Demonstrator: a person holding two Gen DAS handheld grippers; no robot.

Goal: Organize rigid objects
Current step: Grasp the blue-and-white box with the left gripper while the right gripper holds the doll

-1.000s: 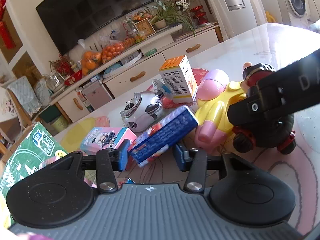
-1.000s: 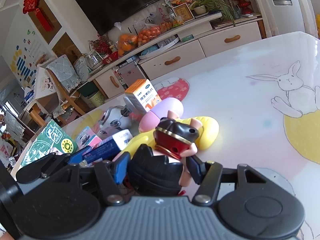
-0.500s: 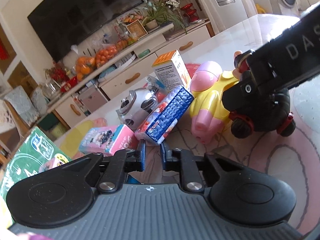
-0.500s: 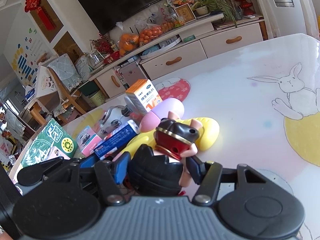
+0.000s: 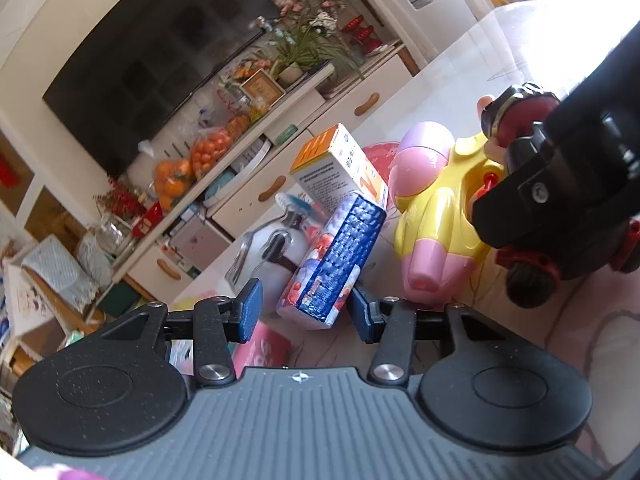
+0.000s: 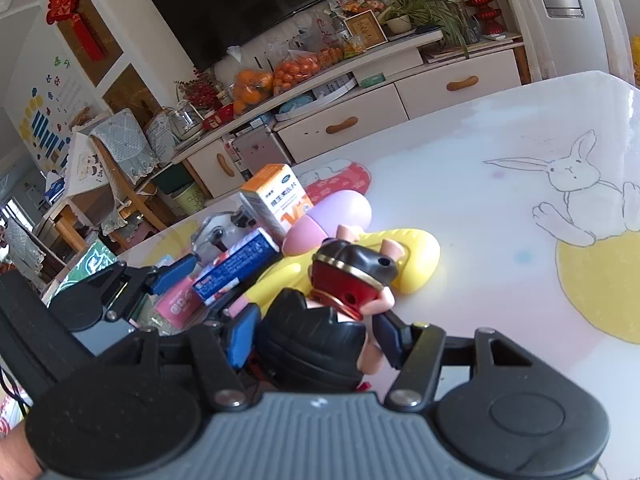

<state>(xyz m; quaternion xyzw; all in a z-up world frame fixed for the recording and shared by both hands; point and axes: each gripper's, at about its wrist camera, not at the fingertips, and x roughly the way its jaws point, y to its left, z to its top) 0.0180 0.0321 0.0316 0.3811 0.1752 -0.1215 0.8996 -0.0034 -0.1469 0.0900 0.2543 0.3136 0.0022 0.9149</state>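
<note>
Between the left gripper's [image 5: 306, 312] spread jaws stands the blue box [image 5: 334, 258], tilted, its far end toward 1 o'clock against the orange box [image 5: 336, 164]; neither pad clearly touches it, so it appears propped by its neighbours, not gripped. Half a second earlier these jaws were nearly together below the box; they have since opened around it, probably for a re-grasp. At 9 o'clock of the blue box lies the panda toy [image 5: 264, 248]; at 3 o'clock, the yellow toy [image 5: 436, 216]. Jaws of the right gripper [image 6: 314, 338] clamp the black figure [image 6: 316, 344], unchanged from before, apparently steadying it on the table [image 6: 460, 184] beside the cluster.
</note>
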